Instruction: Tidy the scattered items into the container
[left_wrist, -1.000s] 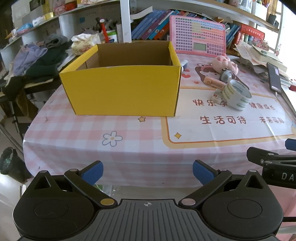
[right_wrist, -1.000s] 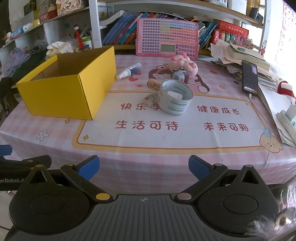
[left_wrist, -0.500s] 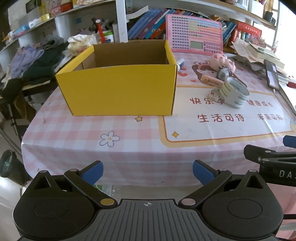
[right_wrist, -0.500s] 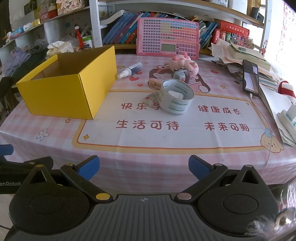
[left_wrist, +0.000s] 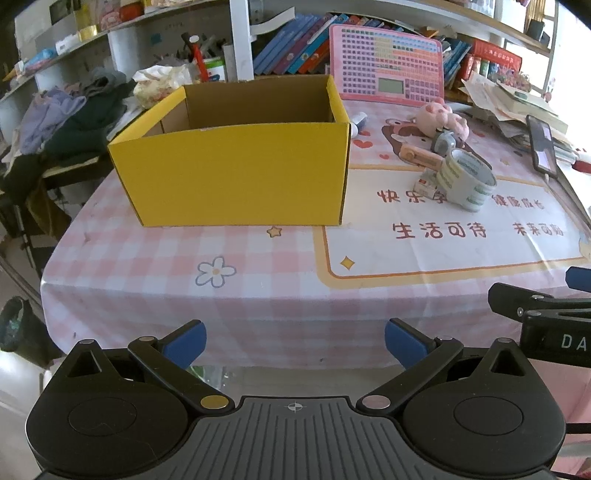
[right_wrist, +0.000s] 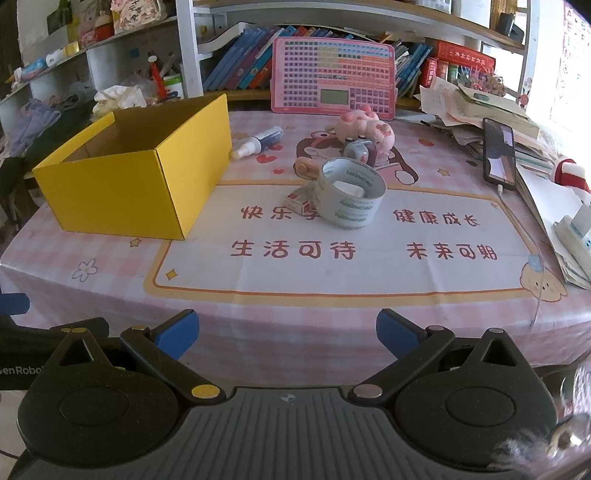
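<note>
An open yellow cardboard box (left_wrist: 236, 173) (right_wrist: 129, 192) stands on the pink checked tablecloth, and what shows of its inside is empty. To its right lie a roll of tape (right_wrist: 349, 192) (left_wrist: 465, 179), a small carton (right_wrist: 301, 199), a pink utility knife (left_wrist: 419, 155), a grey toy (right_wrist: 356, 149), a pink plush (right_wrist: 364, 125) and a spray bottle (right_wrist: 258, 142). My left gripper (left_wrist: 293, 339) is open and empty at the table's front edge. My right gripper (right_wrist: 286, 330) is open and empty, also at the front edge.
A pink toy keyboard (right_wrist: 332, 79) leans against the bookshelf behind. A phone (right_wrist: 498, 151) lies on a pile of papers (right_wrist: 480, 110) at the right. Clothes (left_wrist: 66, 122) are heaped left of the table. The table's front edge (right_wrist: 295, 332) is just ahead.
Both grippers have drawn back a little and the left view has shifted so the box sits further right. No object has moved.
</note>
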